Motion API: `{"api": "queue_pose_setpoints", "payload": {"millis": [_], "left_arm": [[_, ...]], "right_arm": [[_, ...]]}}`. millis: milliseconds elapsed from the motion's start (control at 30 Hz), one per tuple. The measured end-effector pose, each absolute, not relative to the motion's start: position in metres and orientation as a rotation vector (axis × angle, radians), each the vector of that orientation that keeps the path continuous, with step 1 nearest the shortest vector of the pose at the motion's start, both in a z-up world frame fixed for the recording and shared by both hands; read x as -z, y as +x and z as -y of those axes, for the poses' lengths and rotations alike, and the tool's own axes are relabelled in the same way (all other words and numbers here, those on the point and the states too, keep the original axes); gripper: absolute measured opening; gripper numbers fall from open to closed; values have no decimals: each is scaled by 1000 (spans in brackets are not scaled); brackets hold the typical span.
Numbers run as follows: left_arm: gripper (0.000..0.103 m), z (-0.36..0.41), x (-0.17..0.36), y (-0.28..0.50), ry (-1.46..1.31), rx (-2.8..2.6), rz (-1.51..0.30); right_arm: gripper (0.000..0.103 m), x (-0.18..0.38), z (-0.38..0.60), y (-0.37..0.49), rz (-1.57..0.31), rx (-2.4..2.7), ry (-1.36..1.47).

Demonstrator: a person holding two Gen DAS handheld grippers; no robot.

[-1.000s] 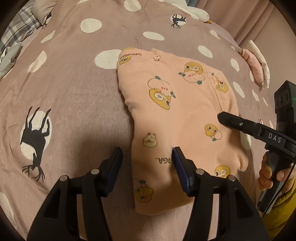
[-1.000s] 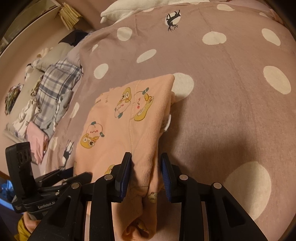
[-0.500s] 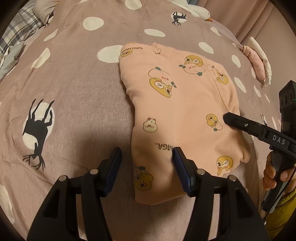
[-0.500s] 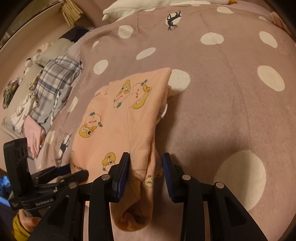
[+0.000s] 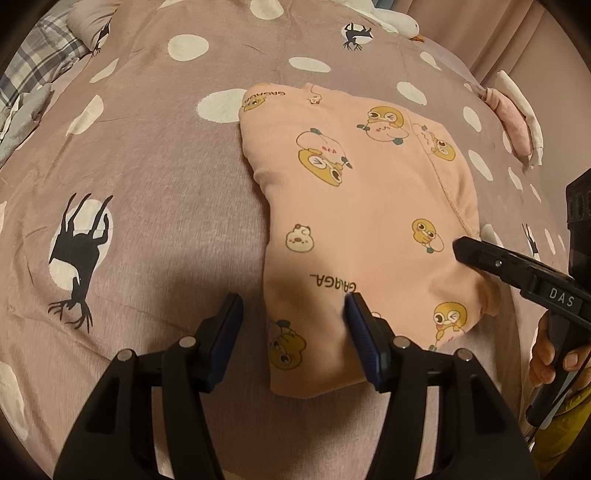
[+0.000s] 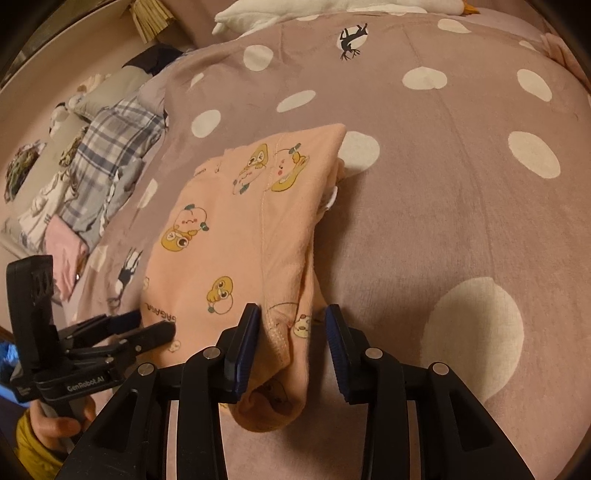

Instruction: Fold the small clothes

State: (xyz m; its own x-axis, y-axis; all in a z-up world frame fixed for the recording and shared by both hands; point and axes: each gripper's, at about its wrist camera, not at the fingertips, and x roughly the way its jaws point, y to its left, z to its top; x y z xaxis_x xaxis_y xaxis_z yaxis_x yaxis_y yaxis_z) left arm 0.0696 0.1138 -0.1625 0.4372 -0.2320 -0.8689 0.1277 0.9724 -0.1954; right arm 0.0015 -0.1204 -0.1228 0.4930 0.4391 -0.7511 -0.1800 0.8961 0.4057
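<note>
A small folded peach garment (image 5: 369,221) with yellow cartoon prints lies flat on the mauve polka-dot blanket (image 5: 147,166). My left gripper (image 5: 293,314) is open, just above the garment's near left corner, not gripping it. My right gripper (image 6: 293,325) is open around the garment's near right edge (image 6: 288,332), the cloth lying loosely between the jaws. The garment also shows in the right wrist view (image 6: 240,229). The right gripper shows in the left wrist view (image 5: 491,262), and the left gripper in the right wrist view (image 6: 147,328).
A plaid cloth pile (image 6: 107,155) and pink items (image 6: 66,254) lie at the blanket's left edge. A white pillow (image 6: 332,11) is at the far end. A pink-and-white folded item (image 5: 517,114) lies at the right.
Both grippers have drawn back toward the near edge of the garment. The right jaws have opened wider, letting the cloth sit loose. The garment rests flat.
</note>
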Motion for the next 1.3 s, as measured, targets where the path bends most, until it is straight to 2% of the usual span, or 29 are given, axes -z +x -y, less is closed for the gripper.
{"api": "queue_pose_setpoints", "payload": {"millis": [633, 1000, 1100, 1267, 1300], "left_arm": [[61, -118, 162, 60, -101, 214, -1097], [61, -119, 161, 56, -104, 201, -1101], [63, -120, 157, 51, -113, 187, -1096], [71, -121, 148, 44, -116, 164, -1078], [72, -122, 146, 42, -116, 158, -1075]], "right_arm": [[37, 117, 118, -20, -950, -414, 266], [37, 126, 116, -21, -994, -357, 233], [38, 121, 117, -27, -981, -358, 226], [38, 109, 116, -40, -949, -366, 208], [41, 107, 116, -42, -943, -365, 205]]}}
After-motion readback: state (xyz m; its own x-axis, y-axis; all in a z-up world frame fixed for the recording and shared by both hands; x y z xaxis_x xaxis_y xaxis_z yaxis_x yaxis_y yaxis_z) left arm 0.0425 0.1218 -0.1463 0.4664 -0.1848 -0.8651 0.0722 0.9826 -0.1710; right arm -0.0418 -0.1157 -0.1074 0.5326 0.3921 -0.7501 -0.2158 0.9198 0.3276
